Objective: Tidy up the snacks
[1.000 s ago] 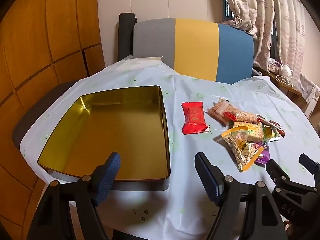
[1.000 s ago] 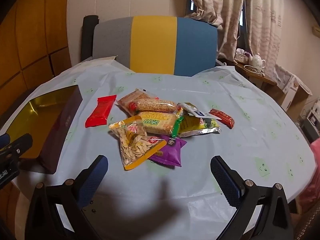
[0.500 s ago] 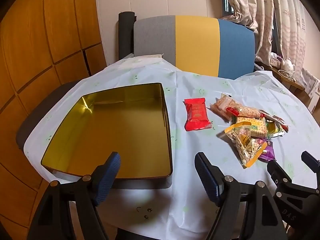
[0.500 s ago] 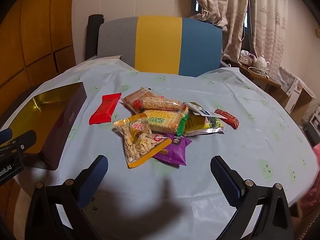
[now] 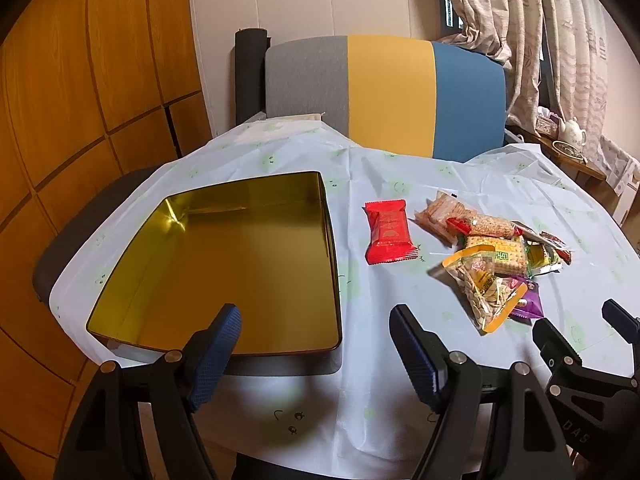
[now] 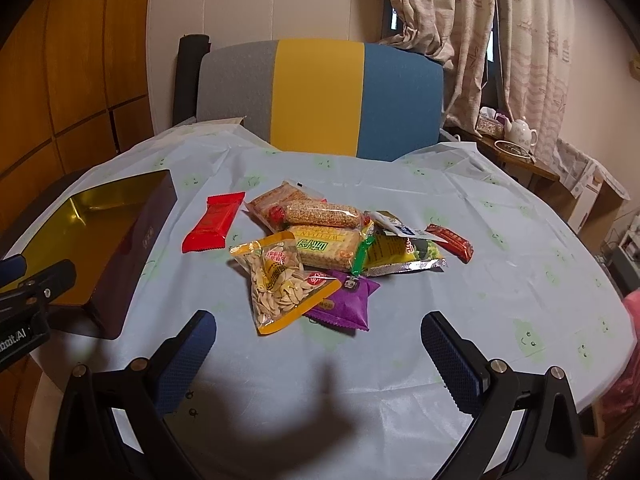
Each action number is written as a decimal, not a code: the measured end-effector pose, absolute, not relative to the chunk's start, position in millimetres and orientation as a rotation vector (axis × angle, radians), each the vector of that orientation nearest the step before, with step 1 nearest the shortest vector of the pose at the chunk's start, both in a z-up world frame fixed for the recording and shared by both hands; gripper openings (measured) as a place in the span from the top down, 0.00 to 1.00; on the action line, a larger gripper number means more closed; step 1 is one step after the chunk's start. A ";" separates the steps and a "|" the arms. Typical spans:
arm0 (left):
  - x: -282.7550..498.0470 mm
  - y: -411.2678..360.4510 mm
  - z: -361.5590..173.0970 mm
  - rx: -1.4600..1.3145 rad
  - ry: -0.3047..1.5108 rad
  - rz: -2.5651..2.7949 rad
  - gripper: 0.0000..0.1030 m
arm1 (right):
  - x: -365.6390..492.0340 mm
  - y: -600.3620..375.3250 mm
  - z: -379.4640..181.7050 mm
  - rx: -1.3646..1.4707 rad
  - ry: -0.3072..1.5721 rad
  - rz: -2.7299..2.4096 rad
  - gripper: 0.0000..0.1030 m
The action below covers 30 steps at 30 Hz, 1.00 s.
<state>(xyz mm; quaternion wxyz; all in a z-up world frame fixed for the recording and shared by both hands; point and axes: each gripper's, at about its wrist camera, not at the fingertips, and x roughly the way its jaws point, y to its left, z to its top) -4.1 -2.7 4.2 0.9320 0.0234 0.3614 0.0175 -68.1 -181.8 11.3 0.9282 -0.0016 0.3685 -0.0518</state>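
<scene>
An empty gold-lined tin (image 5: 224, 256) (image 6: 100, 236) sits on the left of the table. Right of it lies a red packet (image 5: 389, 231) (image 6: 214, 222), apart from a heap of snacks: a seed bag (image 6: 280, 284) (image 5: 482, 290), a purple packet (image 6: 344, 300), a cracker pack (image 6: 324, 248), a sesame bar (image 6: 324, 215) and a yellow-green packet (image 6: 400, 254). My left gripper (image 5: 316, 344) stands open above the tin's near right corner, holding nothing. My right gripper (image 6: 320, 352) hovers open just in front of the seed bag, holding nothing.
The table wears a pale blue plastic cloth (image 6: 500, 264). A grey, yellow and blue chair (image 6: 320, 96) stands behind it. A side table with a teapot (image 6: 522, 132) is at the right, wooden cabinets (image 5: 80, 92) at the left.
Both views have risen and drawn back slightly, so the tin and the snack heap sit a little lower and farther. Both grippers stay open; nothing on the table has moved.
</scene>
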 end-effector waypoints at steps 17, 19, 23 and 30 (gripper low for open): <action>-3.6 -7.2 5.4 0.062 0.743 0.029 0.24 | -69.6 -183.2 10.3 -0.002 0.759 -0.099 0.00; -4.5 -8.4 5.8 0.067 0.741 0.026 0.24 | -69.4 -184.2 10.4 0.002 0.757 -0.101 0.00; -6.3 -10.1 7.1 0.072 0.738 0.022 0.24 | -70.4 -185.7 10.0 0.008 0.756 -0.101 0.00; -8.7 -13.2 9.2 0.078 0.735 0.012 0.24 | -72.9 -189.9 9.8 0.019 0.753 -0.107 0.00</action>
